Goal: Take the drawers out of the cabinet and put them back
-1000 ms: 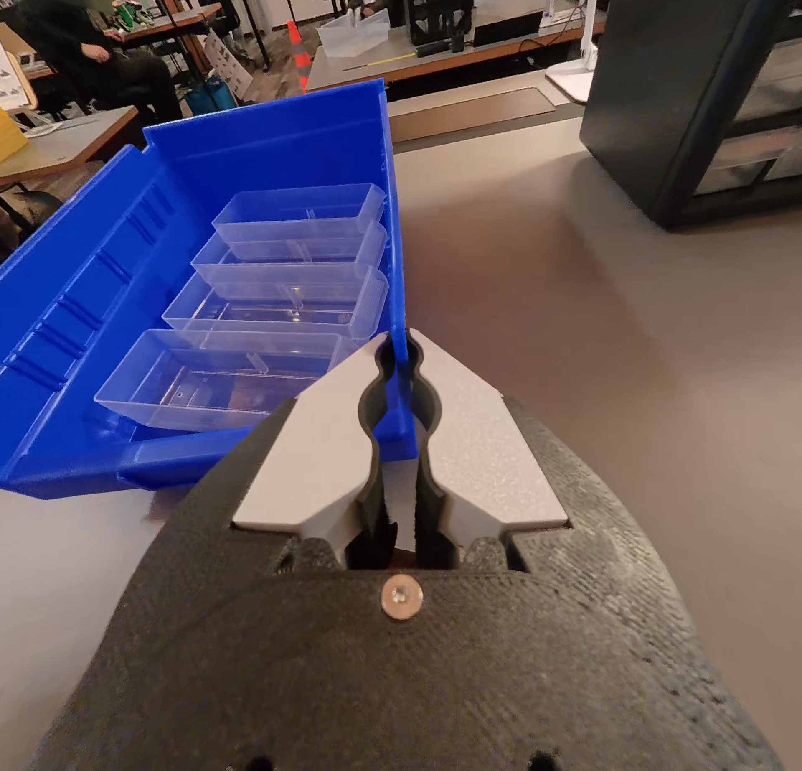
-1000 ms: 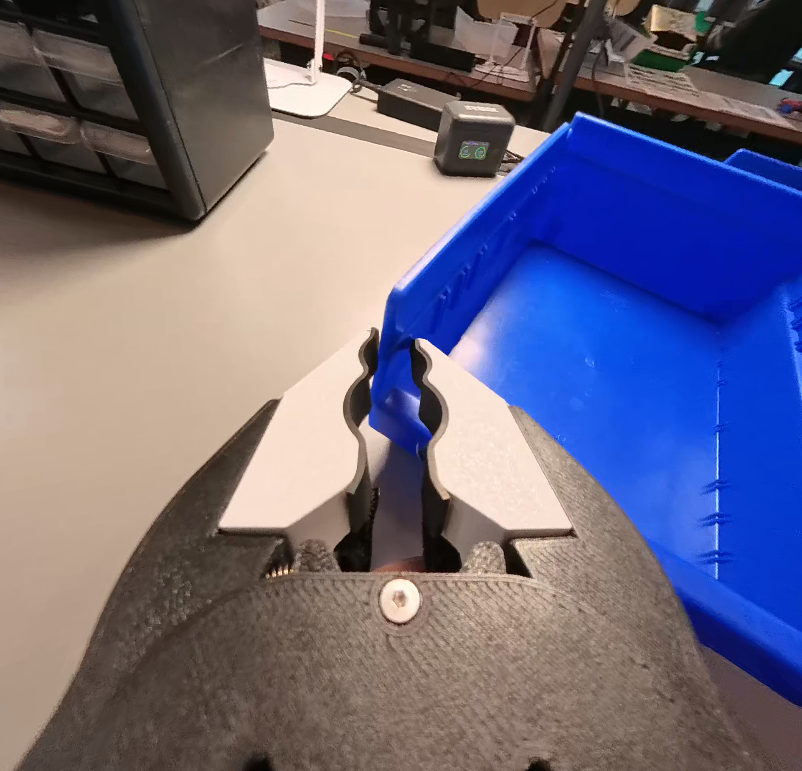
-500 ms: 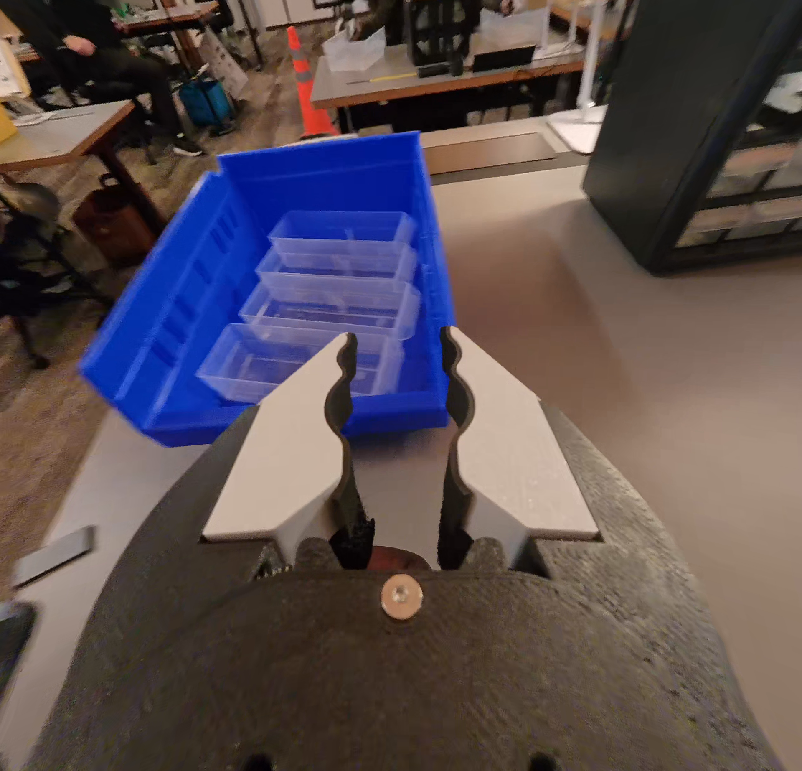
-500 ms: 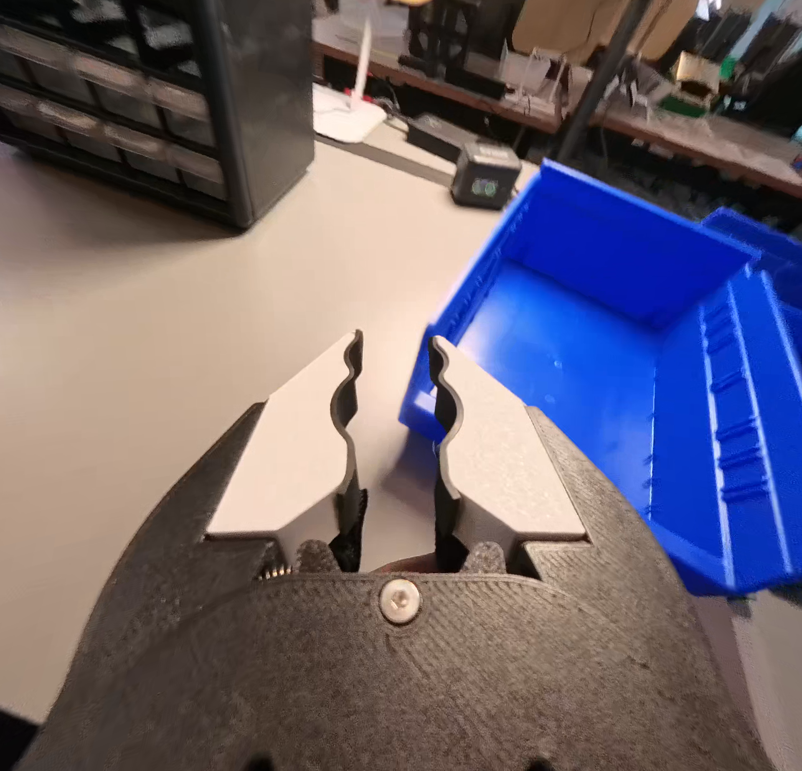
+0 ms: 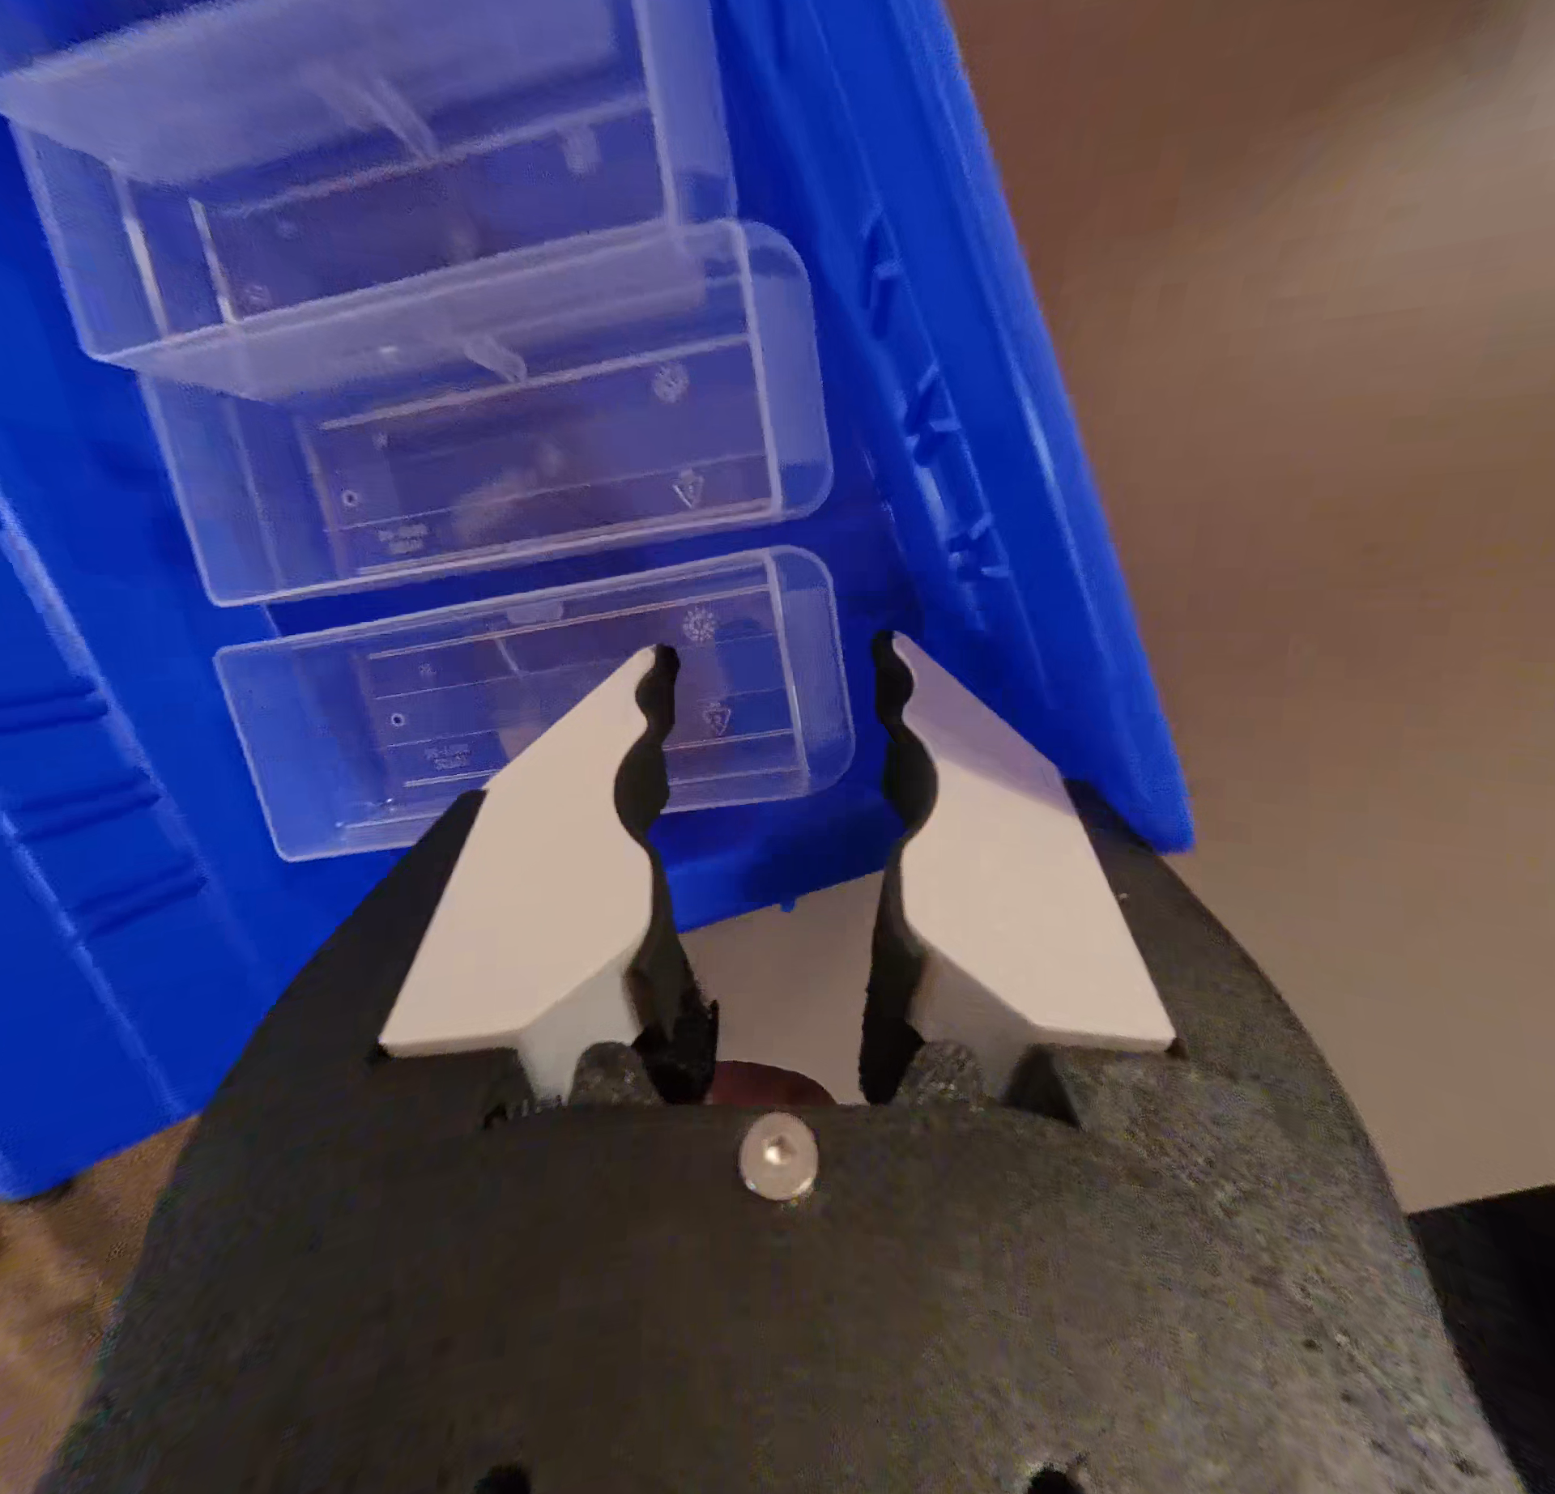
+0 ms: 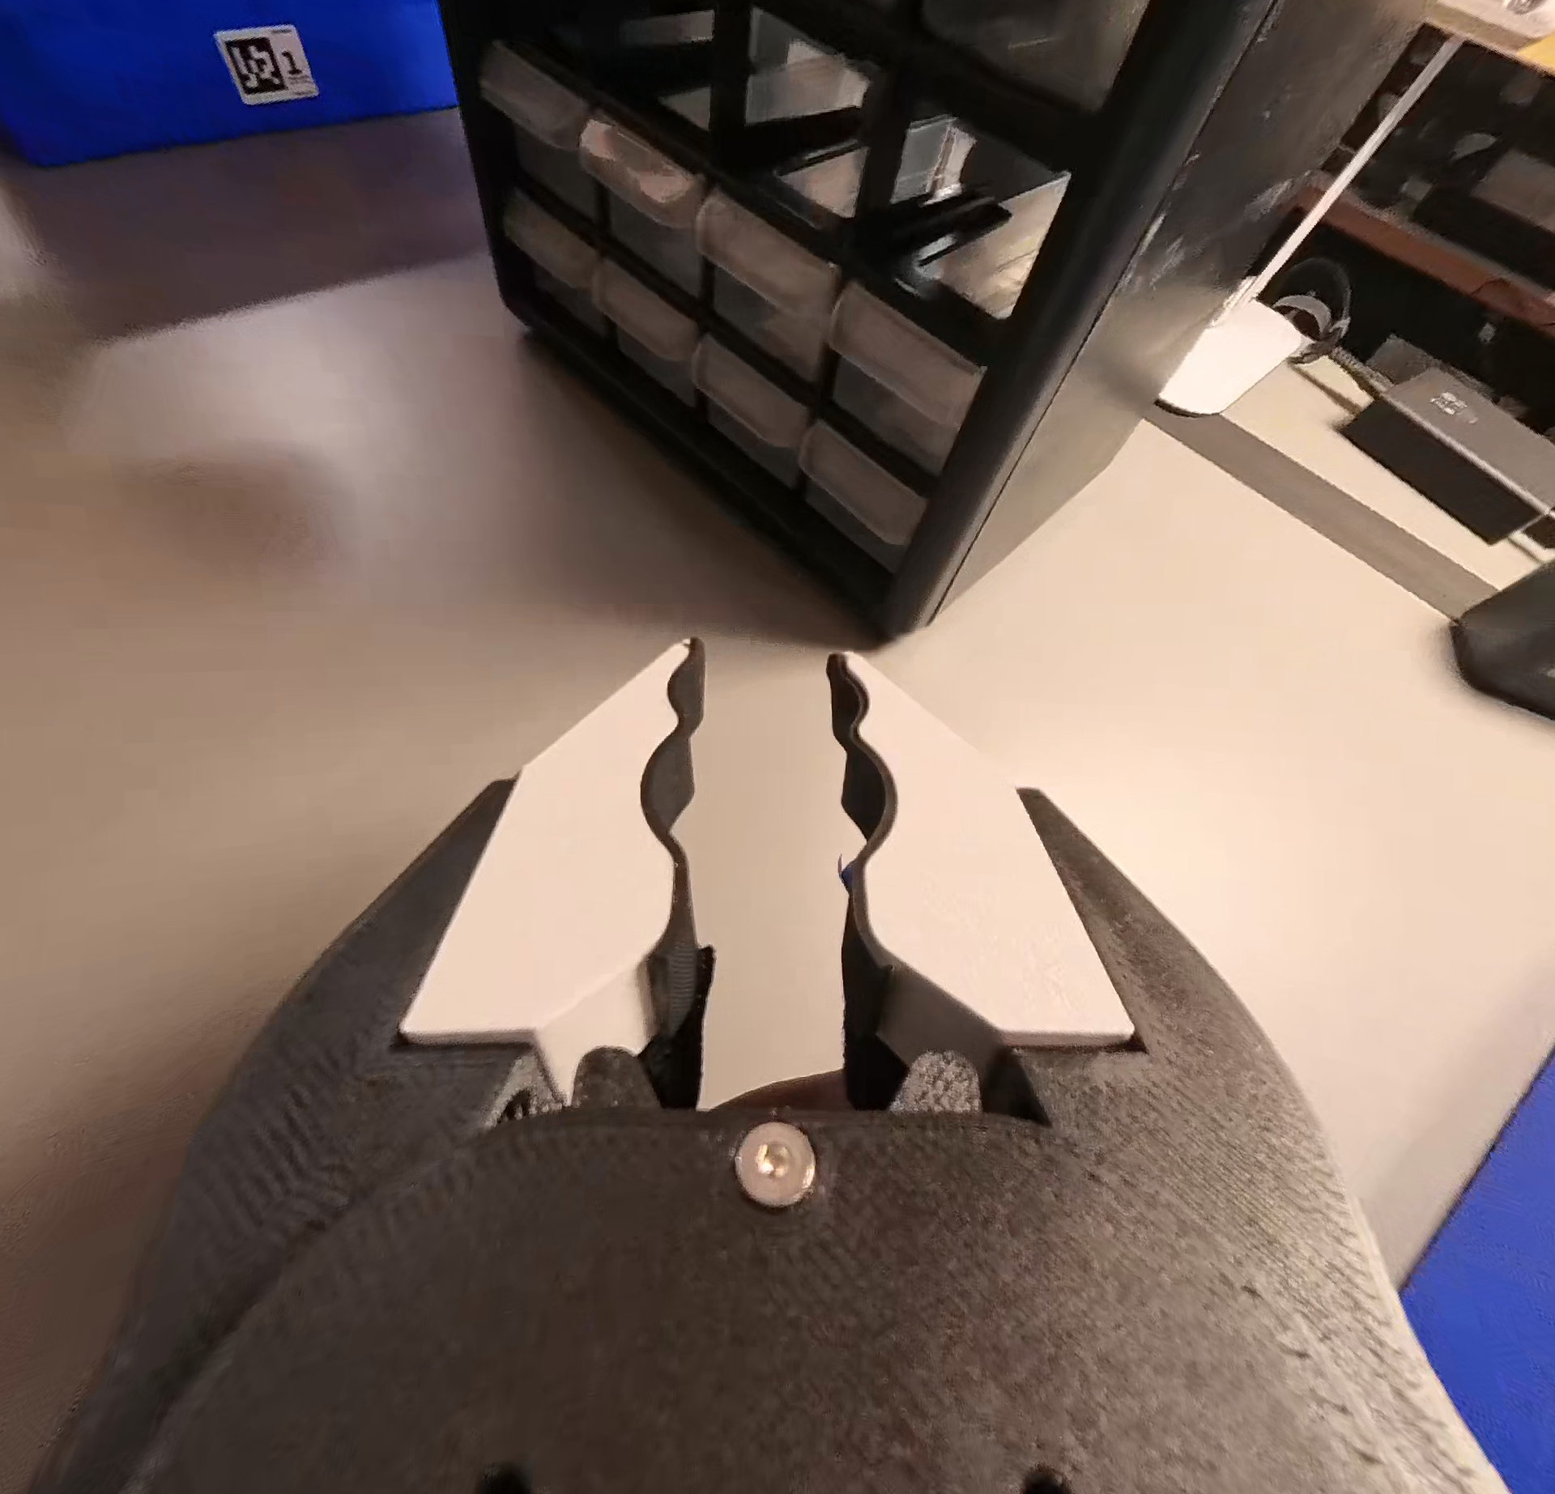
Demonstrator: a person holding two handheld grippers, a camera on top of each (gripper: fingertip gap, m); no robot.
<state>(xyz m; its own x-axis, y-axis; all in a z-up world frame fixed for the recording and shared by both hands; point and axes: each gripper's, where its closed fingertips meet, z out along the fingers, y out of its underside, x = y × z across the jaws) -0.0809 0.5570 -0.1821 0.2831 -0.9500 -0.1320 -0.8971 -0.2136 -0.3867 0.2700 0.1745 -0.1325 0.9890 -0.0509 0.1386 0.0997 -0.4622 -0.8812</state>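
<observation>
I am seeing the biggest risk at the black cabinet (image 6: 841,276) standing on the tabletop (image 6: 294,528): some slots in its upper rows are looking empty, and if I am pushing a drawer in tilted, it could jam on the frame or push the whole cabinet backward, because nothing is holding it. The next risk is at the blue bin (image 5: 968,360), where the clear drawers (image 5: 471,461) are lying close in a row, some overlapping the next one; I think a grasp on the nearest drawer (image 5: 538,696) could drag or tip its neighbour, and the thin slippery wall could slide out of the pads. Also the left view is blurred, so I am judging the depth badly and the fingertips could be hitting the bin wall. My left tool (image 5: 770,654) is hanging wide open above the right end of the nearest drawer, holding nothing; whether one fingertip is touching the drawer I cannot tell. My right tool (image 6: 761,654) is also standing released, less wide, with only bare tabletop between its fingers, pointing toward the cabinet's lower corner and touching nothing.
</observation>
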